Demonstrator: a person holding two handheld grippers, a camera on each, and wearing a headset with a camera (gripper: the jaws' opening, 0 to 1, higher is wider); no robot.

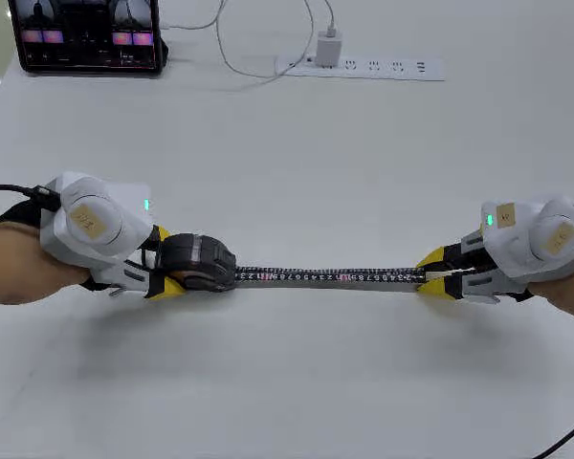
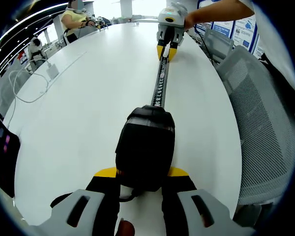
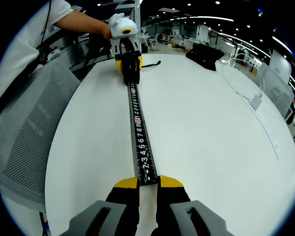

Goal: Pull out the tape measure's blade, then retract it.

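Tape measure [image 1: 199, 261]: black case, lying on the white table [image 1: 287, 382], clamped between the yellow-tipped jaws of the left gripper [image 1: 165, 262]. Blade [image 1: 330, 276] is drawn out, a dark strip with white numerals and a few red marks. It runs straight and low over the table to the right gripper [image 1: 432, 274], whose jaws are pinched together on the blade's free end. At the far edge of the table are a white power strip [image 1: 364, 67] and a dark tablet [image 1: 86, 33] with its screen lit.

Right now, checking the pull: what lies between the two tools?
The numbered blade, stretched from the black case in the left tool to the right tool, seen in the head view.
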